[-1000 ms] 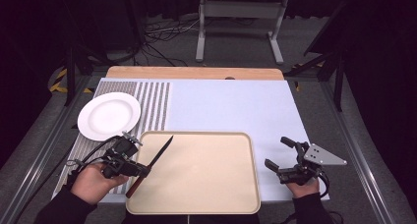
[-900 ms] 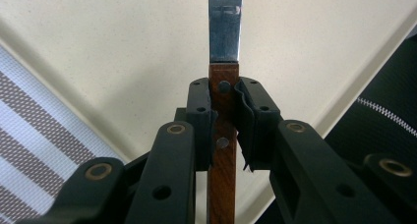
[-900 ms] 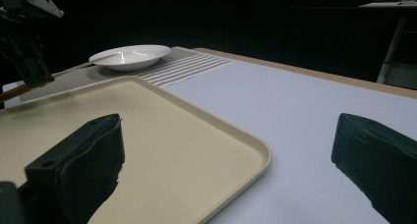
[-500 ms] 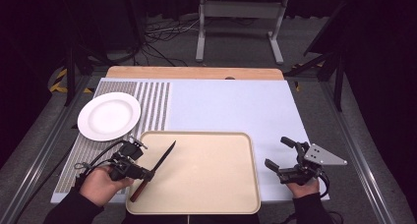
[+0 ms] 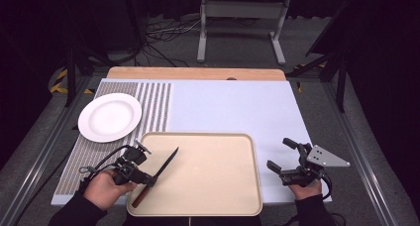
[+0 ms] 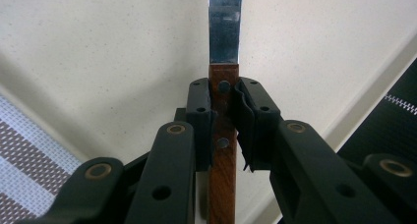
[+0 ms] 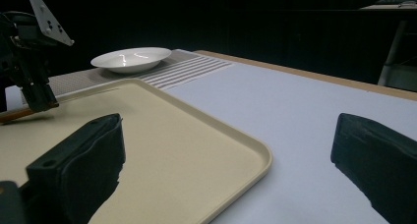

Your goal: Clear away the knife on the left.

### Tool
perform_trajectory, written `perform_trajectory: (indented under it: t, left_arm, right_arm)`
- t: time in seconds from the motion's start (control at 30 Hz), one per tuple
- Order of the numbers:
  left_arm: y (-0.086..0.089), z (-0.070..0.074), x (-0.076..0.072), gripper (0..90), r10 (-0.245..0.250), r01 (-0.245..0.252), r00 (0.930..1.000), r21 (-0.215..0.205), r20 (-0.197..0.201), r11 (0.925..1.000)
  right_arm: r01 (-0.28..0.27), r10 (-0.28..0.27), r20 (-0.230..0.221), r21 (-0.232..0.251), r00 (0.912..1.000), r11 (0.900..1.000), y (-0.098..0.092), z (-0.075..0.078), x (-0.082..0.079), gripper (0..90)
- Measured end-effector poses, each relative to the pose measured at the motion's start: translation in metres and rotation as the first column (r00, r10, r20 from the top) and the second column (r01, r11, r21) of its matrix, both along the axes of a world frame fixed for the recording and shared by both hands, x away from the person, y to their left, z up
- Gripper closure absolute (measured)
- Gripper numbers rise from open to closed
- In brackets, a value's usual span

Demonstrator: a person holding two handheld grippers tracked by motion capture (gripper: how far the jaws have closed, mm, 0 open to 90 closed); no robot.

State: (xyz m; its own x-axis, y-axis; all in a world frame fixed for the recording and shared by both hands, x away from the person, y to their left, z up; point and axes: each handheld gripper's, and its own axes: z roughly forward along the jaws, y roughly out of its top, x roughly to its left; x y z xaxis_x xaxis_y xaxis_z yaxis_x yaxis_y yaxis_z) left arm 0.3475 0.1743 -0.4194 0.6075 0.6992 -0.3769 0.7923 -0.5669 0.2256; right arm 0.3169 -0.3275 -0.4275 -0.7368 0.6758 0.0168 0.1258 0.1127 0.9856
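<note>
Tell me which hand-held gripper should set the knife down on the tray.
Left. The left hand-held gripper is already clamped on the knife handle over the tray. The right hand-held gripper rests open, off the tray's right edge.

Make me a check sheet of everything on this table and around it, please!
Surface: table with a pale blue cover; a striped mat lies at its left.
Job's things: knife with a wooden handle, over the left part of the beige tray; whether its blade touches the tray I cannot tell.
Clutter: a white plate on the striped mat.
Grippers: left tool shut on the knife's handle; right tool open, holding nothing, right of the tray.
Cables: a black cable trails from the left tool; more cables lie on the floor behind the table.
Surroundings: dark room, a metal stand behind the table.
</note>
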Motion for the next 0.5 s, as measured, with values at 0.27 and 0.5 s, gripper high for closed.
perform_trajectory:
  t: [0.27, 0.5]
  left_arm:
    - [-0.0028, -0.0068, 0.0013, 77.1, -0.003, 0.003, 0.9999, 0.018, -0.010, 0.9998]
    - [-0.0025, -0.0087, 0.0012, 76.7, -0.005, 0.005, 0.9999, 0.038, -0.012, 0.9992]
  right_arm:
    - [0.000, 0.000, -0.002, 0.001, 1.0000, 1.000, 0.0002, -0.0002, 0.0003, 0.6]
    - [-0.001, 0.001, 0.000, 0.000, 1.0000, 1.000, 0.0000, 0.0000, 0.0001, 0.6]
